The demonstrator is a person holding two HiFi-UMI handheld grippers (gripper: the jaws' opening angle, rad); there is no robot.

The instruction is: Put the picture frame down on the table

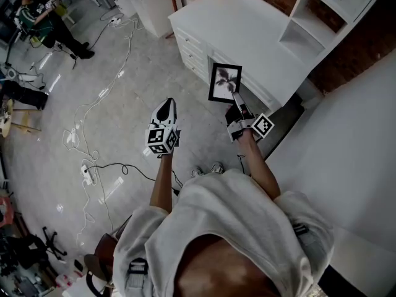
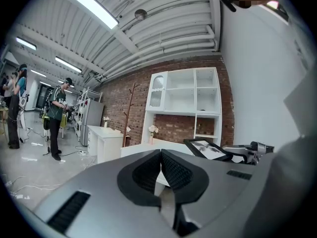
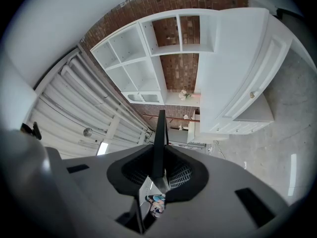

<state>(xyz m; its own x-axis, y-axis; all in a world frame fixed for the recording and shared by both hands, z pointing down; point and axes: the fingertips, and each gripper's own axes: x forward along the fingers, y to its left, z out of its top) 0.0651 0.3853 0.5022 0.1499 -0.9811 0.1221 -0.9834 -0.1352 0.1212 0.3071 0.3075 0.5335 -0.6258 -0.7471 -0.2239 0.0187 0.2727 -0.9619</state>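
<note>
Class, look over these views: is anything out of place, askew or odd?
The picture frame hangs tilted in the air at the white table's front edge, clamped in the right gripper, not yet set down. Loose cables sprawl across the floor.

The black frame with a pale print hangs tilted in the air, just off the table's front edge.

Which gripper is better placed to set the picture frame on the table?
Right. The right gripper is clamped on the picture frame close to the white table; the left gripper is shut, empty, over the floor.
</note>
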